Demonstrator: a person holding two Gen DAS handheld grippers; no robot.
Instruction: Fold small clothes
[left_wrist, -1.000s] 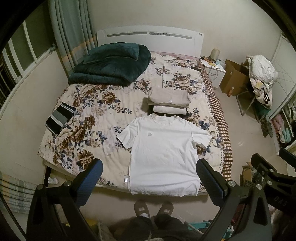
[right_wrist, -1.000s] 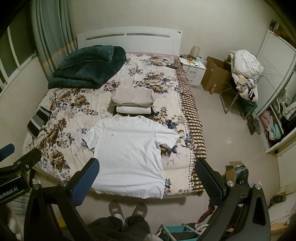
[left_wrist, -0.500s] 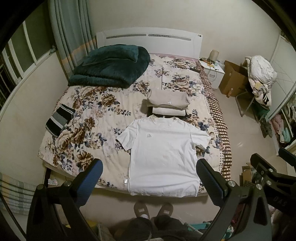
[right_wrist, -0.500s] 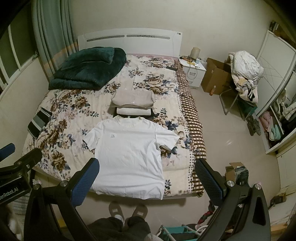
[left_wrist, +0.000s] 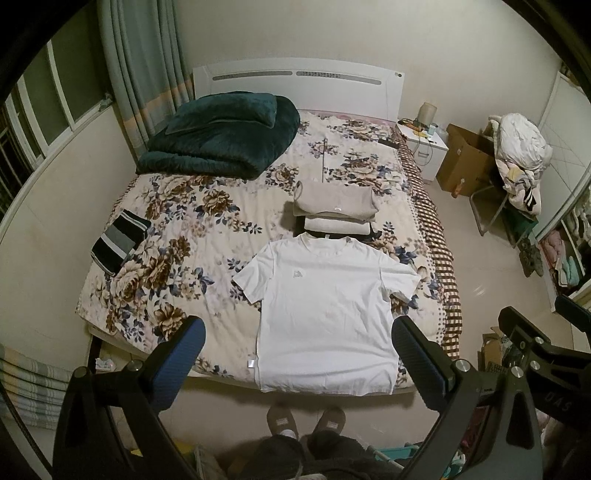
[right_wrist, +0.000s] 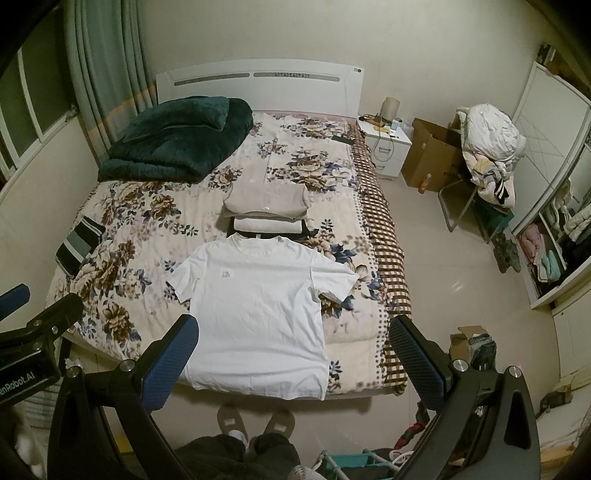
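While both grippers hang high above the foot of the floral-quilted bed (left_wrist: 192, 236), jaws spread wide and holding nothing, the white short-sleeved cotton T-shirt (left_wrist: 325, 314) lies flat and unfolded, framed between the jaws of the left gripper (left_wrist: 297, 347) and ahead-left between those of the right gripper (right_wrist: 293, 345). Beyond its collar sit 2 folded beige garments in a stack (left_wrist: 336, 208), seemingly finished; a folded striped dark garment (left_wrist: 120, 242) lies far left. Judging so, every fold of this shirt remains.

Dim, warm indoor light with a greenish-yellow cast; soft shadows. Strong fisheye bending and dark vignetted corners; centre is sharp, edges smear slightly.
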